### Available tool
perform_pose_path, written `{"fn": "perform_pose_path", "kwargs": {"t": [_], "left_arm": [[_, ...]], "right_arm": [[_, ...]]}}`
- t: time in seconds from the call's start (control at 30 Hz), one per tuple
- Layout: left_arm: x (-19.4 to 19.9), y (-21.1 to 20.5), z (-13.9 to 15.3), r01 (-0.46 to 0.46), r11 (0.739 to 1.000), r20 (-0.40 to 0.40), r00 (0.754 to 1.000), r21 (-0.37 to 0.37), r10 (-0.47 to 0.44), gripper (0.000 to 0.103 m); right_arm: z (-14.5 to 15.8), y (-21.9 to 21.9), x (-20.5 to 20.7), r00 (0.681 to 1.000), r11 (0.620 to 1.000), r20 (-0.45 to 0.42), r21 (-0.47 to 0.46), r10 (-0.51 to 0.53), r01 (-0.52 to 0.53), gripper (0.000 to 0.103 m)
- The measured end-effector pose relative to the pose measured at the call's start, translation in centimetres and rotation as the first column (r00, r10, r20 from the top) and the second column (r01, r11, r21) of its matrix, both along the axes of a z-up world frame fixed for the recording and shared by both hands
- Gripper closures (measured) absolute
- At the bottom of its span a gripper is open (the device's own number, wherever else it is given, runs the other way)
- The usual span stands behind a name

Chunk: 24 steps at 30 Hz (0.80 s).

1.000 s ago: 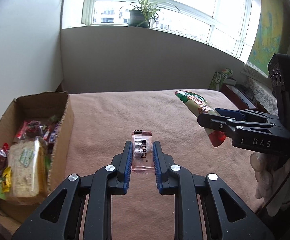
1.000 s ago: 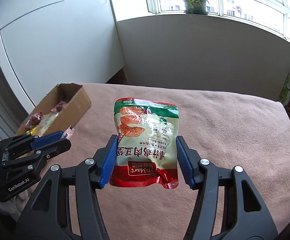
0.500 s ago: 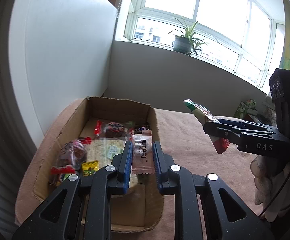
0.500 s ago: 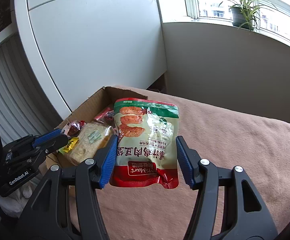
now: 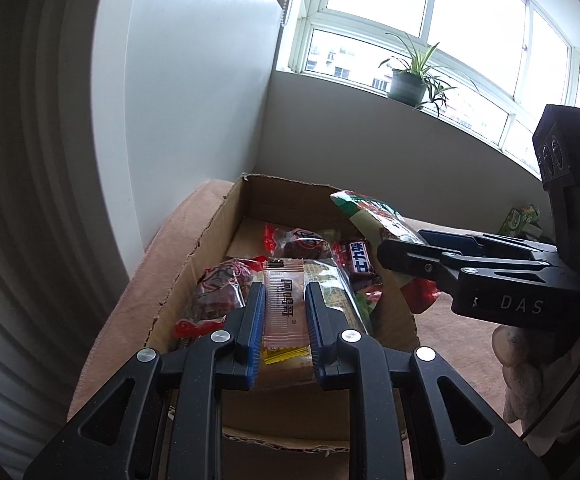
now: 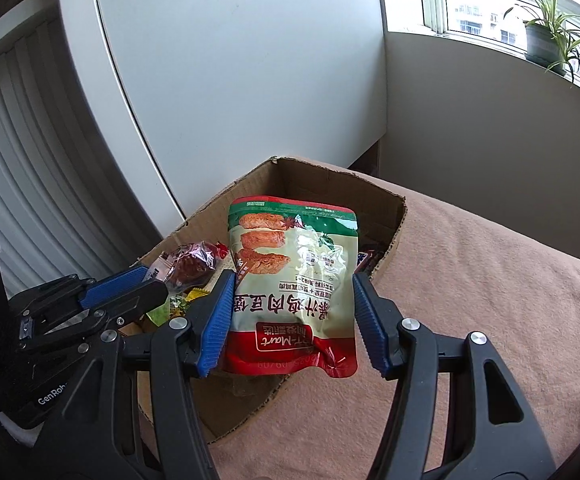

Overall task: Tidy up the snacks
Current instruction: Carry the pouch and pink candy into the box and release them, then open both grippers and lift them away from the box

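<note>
Two loads over the box: your left gripper clamps a small packet, right gripper clamps the pouch, held clear for dropping in.

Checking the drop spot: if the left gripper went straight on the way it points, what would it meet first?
Probably the snacks piled in the cardboard box, most likely the clear-wrapped pack under its held sachet; depth is uncertain.

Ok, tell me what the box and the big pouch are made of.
Box: plain brown corrugated cardboard, matte, with ragged torn edges. Pouch: looks like glossy printed plastic film, judging by its sheen and crinkles, gripped by the right gripper.
</note>
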<state>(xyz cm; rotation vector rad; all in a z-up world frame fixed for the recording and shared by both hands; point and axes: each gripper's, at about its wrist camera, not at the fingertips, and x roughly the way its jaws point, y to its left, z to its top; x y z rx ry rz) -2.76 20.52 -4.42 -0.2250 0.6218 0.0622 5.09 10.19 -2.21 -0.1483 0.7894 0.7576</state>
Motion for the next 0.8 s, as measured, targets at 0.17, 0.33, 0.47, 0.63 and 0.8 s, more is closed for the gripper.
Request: {"fn": "perform_pose_path", "kwargs": {"t": [0.17,0.33,0.47,0.63,0.8], "left_arm": [[-0.01,0.32,-0.40,-0.016,1.000,-0.012,1.000,0.005,0.016,0.084],[-0.26,0.52,-0.55,-0.026,0.999,-0.014,1.000,0.021,0.026,0.084],[-0.27,0.59,-0.57,-0.030,0.999,-0.015,0.999,0.018,0.030,0.084],[-0.47,0.56,-0.44,-0.029,0.999,-0.008,1.000,0.021,0.029,0.084],[-0.63,0.35,-0.32,-0.031,0.999,-0.007,0.999,0.038,0.031,0.084]], "right_arm": [[-0.08,0.82,0.12,1.000,1.000,0.006,-0.004,0.004,-0.004,0.040],[-0.11,0.94,0.23,1.000,1.000,0.013,-0.009,-0.004,0.004,0.036],[-0.05,1.00,0.20,1.000,1.000,0.023,-0.004,-0.009,0.010,0.036],[0.26,1.00,0.00,0.999,1.000,0.035,0.001,-0.010,0.010,0.036],[0.33,0.53,0.26,0.999,1.000,0.034,0.000,-0.027,0.027,0.036]]}}
